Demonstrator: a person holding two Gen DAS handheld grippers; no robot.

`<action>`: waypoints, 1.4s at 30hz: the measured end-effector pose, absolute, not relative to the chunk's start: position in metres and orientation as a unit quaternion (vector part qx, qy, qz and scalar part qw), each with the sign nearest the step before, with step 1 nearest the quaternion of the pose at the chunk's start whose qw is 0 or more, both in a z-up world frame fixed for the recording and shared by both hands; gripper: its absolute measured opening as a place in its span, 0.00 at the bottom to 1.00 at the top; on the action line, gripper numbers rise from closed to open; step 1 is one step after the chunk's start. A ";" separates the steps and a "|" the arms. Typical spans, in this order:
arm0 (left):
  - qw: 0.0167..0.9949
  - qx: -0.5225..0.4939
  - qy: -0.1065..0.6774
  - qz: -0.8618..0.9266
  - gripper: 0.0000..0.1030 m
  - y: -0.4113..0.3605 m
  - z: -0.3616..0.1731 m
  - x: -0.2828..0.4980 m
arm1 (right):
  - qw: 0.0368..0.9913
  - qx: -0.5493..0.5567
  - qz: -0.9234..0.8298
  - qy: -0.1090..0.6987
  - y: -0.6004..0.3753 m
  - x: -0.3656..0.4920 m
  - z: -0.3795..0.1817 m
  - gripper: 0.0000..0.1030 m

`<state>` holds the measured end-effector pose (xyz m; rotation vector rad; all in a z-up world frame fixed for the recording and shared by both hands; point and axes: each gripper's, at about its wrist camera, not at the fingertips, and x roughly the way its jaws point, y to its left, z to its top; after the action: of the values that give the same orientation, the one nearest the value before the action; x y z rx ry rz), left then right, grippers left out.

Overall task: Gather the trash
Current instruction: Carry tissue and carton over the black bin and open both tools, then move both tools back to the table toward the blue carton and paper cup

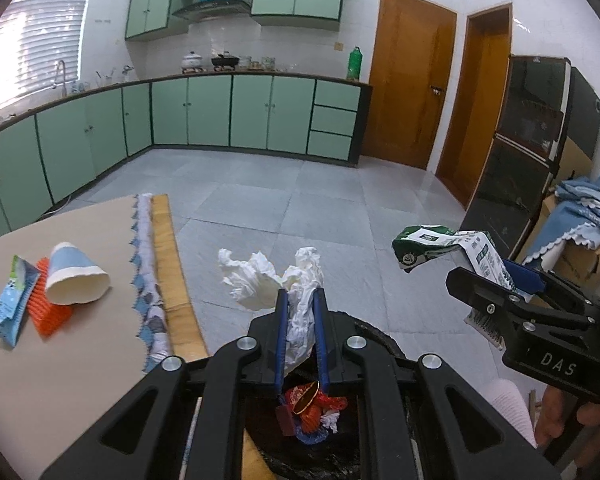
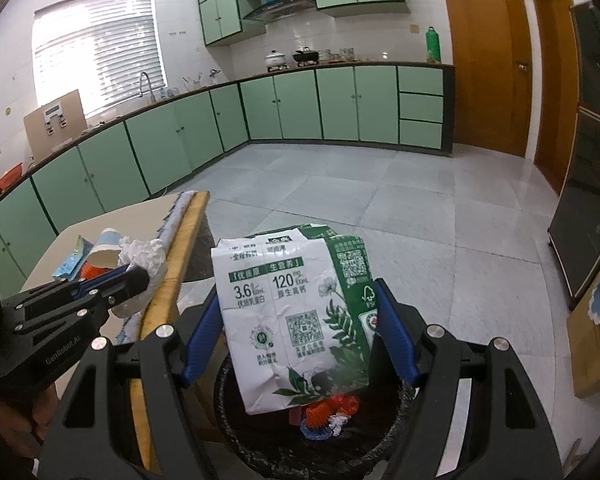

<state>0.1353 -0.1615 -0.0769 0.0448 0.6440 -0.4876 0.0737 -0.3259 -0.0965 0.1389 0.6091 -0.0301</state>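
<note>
While the wide tiled floor (image 1: 300, 200) lies bare from the green base cabinets (image 1: 236, 112) across to the two wooden doors (image 1: 412, 80), all the handling is crowded into the near corner beside the table (image 1: 60, 360). That table carries a beige cover whose scalloped blue-and-white trim (image 1: 148, 280) hangs along the edge, with a bare wooden strip (image 1: 168, 264) showing just past it, and the black-lined trash bin (image 2: 236, 412) stands on the floor tight against that edge. Red wrappers and scraps (image 1: 312, 404) already lie at the bin's bottom. Above the bin's mouth the right gripper (image 2: 300, 320) has its blue pads spread wide and pressed on both sides of a flattened white-and-green milk carton (image 2: 296, 320), which stands upright over the opening. To its left the left gripper (image 1: 300, 336) has its pads drawn nearly together, pinching a crumpled white tissue (image 1: 276, 280) whose loose folds stick out past the fingertips, also over the bin. The two tools sit near each other but apart. Left on the tabletop, well clear of the edge, are a tipped paper cup (image 1: 76, 280), an orange ridged piece (image 1: 48, 308) under it, and a small blue-and-white carton (image 1: 12, 304) touching the orange piece.
</note>
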 end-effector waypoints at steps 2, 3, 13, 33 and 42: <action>0.916 0.026 0.320 -0.241 0.12 -0.167 -0.083 0.137 | 0.949 0.071 -0.019 0.305 -0.327 0.074 -0.101 0.67; 0.915 0.028 0.322 -0.242 0.12 -0.170 -0.085 0.137 | 0.948 0.073 -0.020 0.308 -0.328 0.075 -0.103 0.67; 0.901 0.039 0.351 -0.254 0.12 -0.188 -0.108 0.149 | 0.939 0.083 -0.033 0.334 -0.343 0.082 -0.128 0.67; 0.893 0.008 0.371 -0.254 0.68 -0.179 -0.111 0.166 | 0.933 0.073 -0.100 0.337 -0.361 0.079 -0.145 0.94; 0.932 0.004 0.307 -0.192 0.79 -0.125 -0.071 0.154 | 0.949 0.077 -0.080 0.296 -0.342 0.073 -0.116 0.95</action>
<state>0.1535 -0.1246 -0.0713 0.0080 0.6282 -0.3927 0.0727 -0.3424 -0.1155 0.1564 0.6033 -0.1618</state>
